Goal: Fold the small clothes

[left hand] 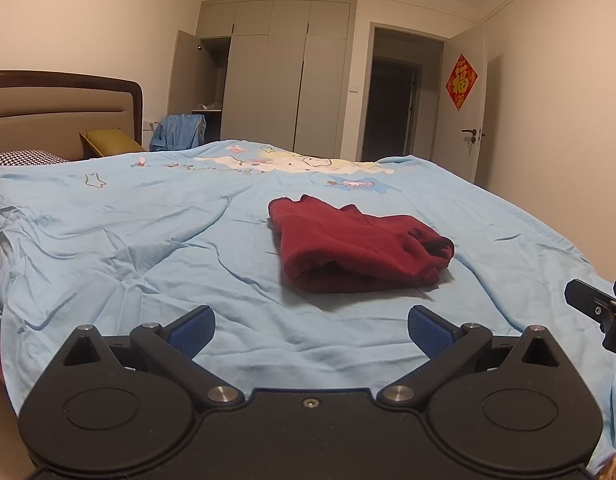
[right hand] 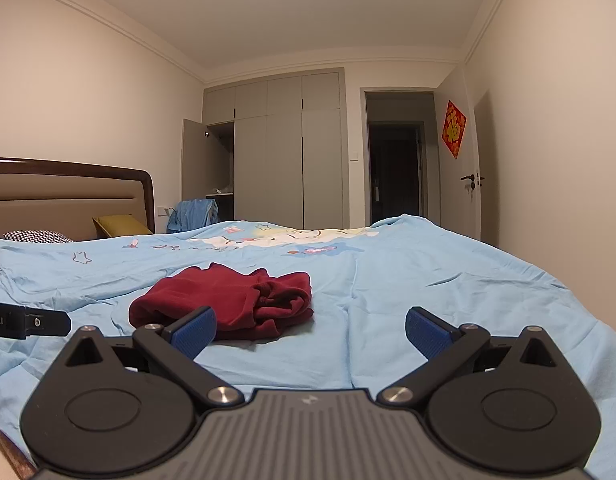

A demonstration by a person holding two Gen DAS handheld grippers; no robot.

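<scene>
A light blue bedspread (left hand: 147, 240) with cartoon prints covers the bed in front of me, wrinkled across its near half. Behind it stand a padded headboard (left hand: 59, 108) with a dark wood rim, a grey wardrobe (left hand: 283, 76) with one door swung open, a dark doorway, and a red paper decoration (left hand: 461, 81) on the open room door. A blue cloth (left hand: 179, 131) is draped beside the bed, near a yellow cushion (left hand: 111, 140).

The dark red garment (left hand: 356, 248) lies bunched (partly folded over itself) on the bedspread, ahead of both tools with nothing between. My left gripper (left hand: 311, 330) hangs spread wide and empty; my right gripper (right hand: 311, 330) is likewise spread, holding nothing, its left pad (right hand: 193, 330) overlapping the garment's near edge in view.
</scene>
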